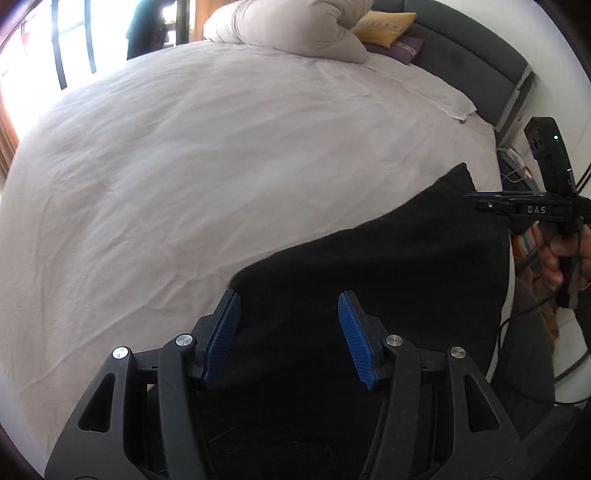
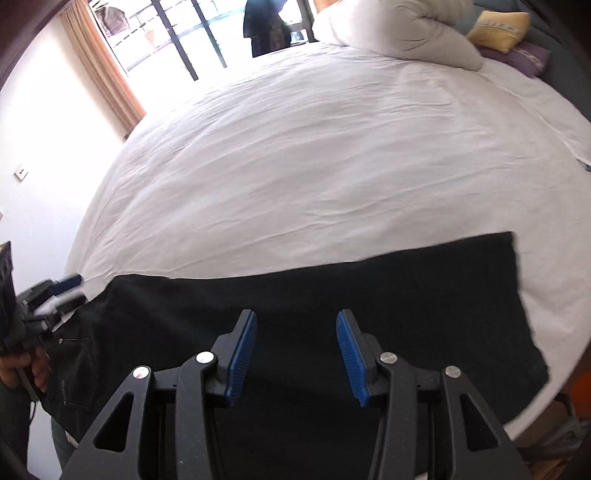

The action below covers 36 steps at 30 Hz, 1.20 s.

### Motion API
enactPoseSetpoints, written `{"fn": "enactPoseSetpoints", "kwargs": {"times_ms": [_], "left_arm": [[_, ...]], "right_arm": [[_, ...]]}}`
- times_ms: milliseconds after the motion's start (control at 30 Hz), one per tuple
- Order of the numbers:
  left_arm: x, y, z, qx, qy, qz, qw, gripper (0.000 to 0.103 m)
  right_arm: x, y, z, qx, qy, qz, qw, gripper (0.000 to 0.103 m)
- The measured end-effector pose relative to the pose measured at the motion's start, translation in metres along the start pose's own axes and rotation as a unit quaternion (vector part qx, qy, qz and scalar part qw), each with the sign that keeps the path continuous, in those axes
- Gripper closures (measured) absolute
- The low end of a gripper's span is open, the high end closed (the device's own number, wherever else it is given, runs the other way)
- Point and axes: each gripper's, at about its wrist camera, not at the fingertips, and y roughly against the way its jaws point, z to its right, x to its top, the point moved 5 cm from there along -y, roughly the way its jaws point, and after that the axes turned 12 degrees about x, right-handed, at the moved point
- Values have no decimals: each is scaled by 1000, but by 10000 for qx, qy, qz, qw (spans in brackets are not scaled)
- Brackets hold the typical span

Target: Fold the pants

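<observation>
Black pants (image 1: 388, 258) lie flat along the near edge of the bed, seen as a long dark band (image 2: 369, 288) in the right wrist view. My left gripper (image 1: 289, 297) hovers over their left part, blue pads apart and nothing between them. My right gripper (image 2: 296, 315) hangs above the pants' middle, also open and empty. In the left wrist view the right gripper (image 1: 491, 201) shows side-on at the pants' far right corner, held by a hand (image 1: 554, 258). The left gripper (image 2: 62, 291) appears blurred at the pants' left end in the right wrist view.
A white sheet (image 1: 221, 166) covers the wide bed. A bunched duvet (image 1: 295, 26), a yellow pillow (image 1: 384, 29) and a purple pillow (image 1: 406, 48) lie by the grey headboard (image 1: 480, 62). A barred window (image 2: 177, 40) and curtain (image 2: 107, 74) stand beyond. Cables (image 1: 517, 325) trail beside the bed.
</observation>
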Motion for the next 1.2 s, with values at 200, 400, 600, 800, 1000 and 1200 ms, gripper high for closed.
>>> {"fn": "enactPoseSetpoints", "kwargs": {"times_ms": [200,400,600,800,1000,1200], "left_arm": [[7,-63,-26,-46,489,-617,9969,69],[24,-72,-56,1115,652,-495,9904,69],[31,-24,16,332,229,108,9991,69],[2,-77,63,248,-94,-426,9987,68],[10,-47,64,412,-113,-167,9989,68],[-13,-30,108,101,-375,-216,9990,68]], "right_arm": [[-23,-23,-2,140,-313,-227,9992,55],[-58,-2,58,-222,-1205,-59,9925,55],[-55,26,72,-18,-1319,338,9907,55],[-69,18,92,43,-1638,265,9861,55],[-99,78,169,-922,-2455,795,9617,57],[-87,94,144,202,-2451,1229,9615,57]]}}
